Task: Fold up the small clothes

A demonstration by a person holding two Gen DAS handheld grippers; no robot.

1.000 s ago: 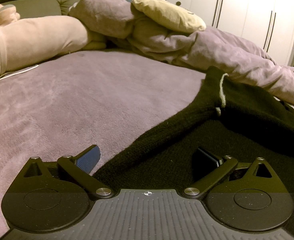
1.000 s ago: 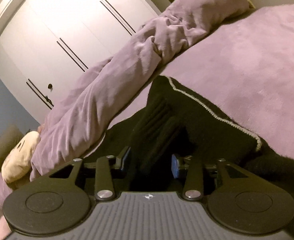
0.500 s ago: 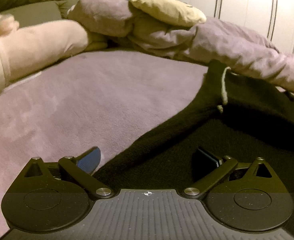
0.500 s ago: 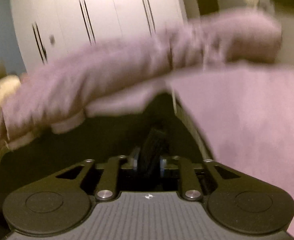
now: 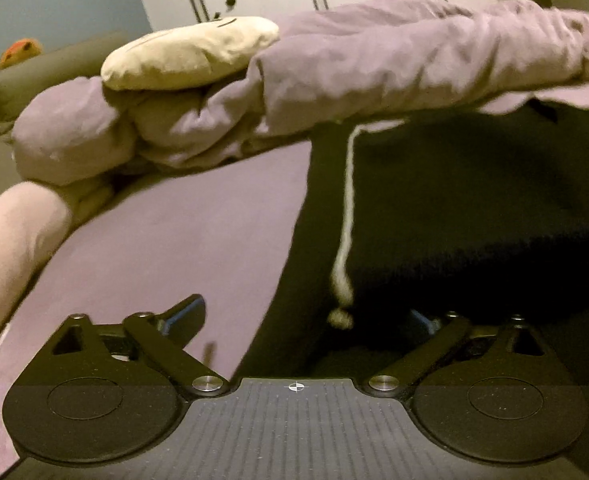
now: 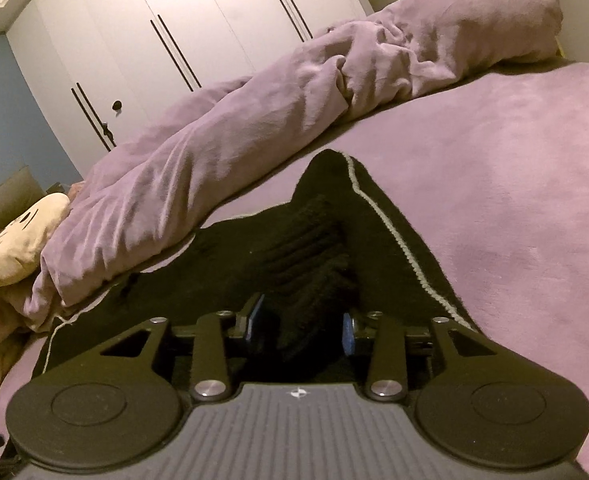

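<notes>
Viewing the black knit garment (image 6: 306, 248), I see its fold bunched between the right gripper (image 6: 302, 322) pads, whose jaws have just been opening; the left gripper (image 5: 306, 316) gapes wide at its left edge, jaws just closing slightly.

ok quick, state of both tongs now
left tongs: wide open, just closing slightly, black garment edge between them, ungripped
right tongs: just opening, garment fold between them, grip cannot be told

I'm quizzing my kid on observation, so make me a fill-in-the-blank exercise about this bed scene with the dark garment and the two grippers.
1. The knit garment on the bed is ____ in colour.
2. The blanket under it is ____.
3. The cream plush lies on top of the rumpled ____.
4. The right gripper has a ribbed fold of the ____ between its fingers.

Missing words: black; purple; duvet; garment
</notes>
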